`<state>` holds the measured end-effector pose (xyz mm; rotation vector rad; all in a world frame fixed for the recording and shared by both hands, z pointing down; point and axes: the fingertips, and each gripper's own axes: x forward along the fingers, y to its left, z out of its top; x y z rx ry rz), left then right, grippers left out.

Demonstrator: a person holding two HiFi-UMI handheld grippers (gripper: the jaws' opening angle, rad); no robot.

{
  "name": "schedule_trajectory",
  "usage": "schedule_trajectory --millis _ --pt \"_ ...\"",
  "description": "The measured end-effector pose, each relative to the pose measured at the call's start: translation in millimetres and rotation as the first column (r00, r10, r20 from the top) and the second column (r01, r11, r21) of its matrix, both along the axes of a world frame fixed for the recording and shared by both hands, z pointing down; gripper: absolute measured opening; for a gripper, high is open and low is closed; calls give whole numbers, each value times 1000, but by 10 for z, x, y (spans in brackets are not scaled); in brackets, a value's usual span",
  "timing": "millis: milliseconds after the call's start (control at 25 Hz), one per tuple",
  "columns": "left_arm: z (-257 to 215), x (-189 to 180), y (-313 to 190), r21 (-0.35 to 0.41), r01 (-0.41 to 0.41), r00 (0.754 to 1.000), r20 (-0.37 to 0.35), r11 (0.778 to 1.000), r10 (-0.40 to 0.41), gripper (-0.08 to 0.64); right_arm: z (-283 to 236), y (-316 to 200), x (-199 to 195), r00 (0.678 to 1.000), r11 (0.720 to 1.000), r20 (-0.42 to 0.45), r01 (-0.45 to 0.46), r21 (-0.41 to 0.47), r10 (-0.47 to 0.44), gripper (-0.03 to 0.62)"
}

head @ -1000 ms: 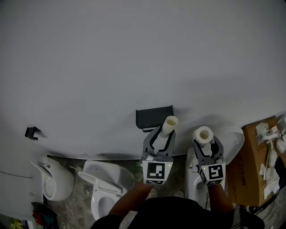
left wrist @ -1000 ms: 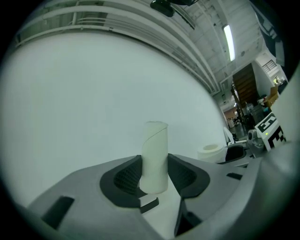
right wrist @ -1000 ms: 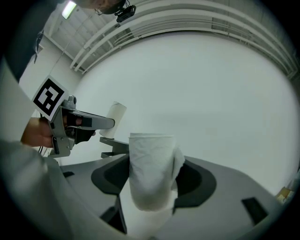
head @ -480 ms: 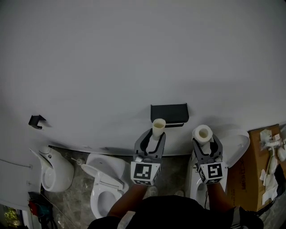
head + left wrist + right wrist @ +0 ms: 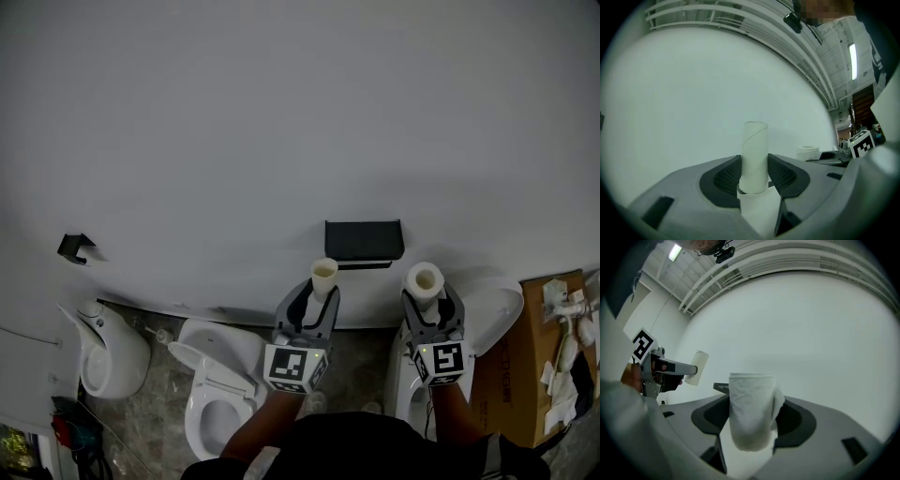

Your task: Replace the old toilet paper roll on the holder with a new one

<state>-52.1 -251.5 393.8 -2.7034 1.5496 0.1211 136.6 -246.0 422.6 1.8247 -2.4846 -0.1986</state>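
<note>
The black wall holder (image 5: 364, 240) hangs bare on the white wall. My left gripper (image 5: 317, 298) sits below and to the left of it, shut on an empty cardboard tube (image 5: 323, 277) that stands upright between the jaws. In the left gripper view the tube (image 5: 754, 157) fills the gap of the left gripper (image 5: 754, 174). My right gripper (image 5: 427, 302) is below the holder's right end, shut on a new white paper roll (image 5: 424, 280). The right gripper view shows that roll (image 5: 751, 411) clamped upright in the right gripper (image 5: 752, 420), with the tube (image 5: 697, 368) off to the left.
Below stand a white toilet with its seat open (image 5: 220, 384), a second white fixture (image 5: 108, 361) at the left and another toilet (image 5: 492, 309) at the right. A cardboard box (image 5: 520, 352) with white parts stands at the far right. A small black hook (image 5: 75, 247) is on the wall.
The left gripper has carried the tube away from under the holder, to the left and downward. The right gripper with the new roll has come closer to the holder.
</note>
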Motion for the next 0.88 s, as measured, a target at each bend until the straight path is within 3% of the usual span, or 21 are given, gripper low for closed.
schedule_trajectory --millis 240,600,760,880 --pt "84 -77 38 -12 -2 1000 20 1000 2 173 3 -73 -20 1000 1000 31 -1 0 1 273" --pt "170 -209 60 -27 15 999 37 1000 -14 173 -29 -171 123 966 999 258 -29 -12 31 275" --pt "185 -196 100 -21 5 999 48 1000 -4 173 -20 -231 228 910 999 411 -40 -35 51 273" --pt "197 -219 114 -22 10 999 41 1000 -9 172 75 -316 330 820 996 567 -34 -87 78 273"
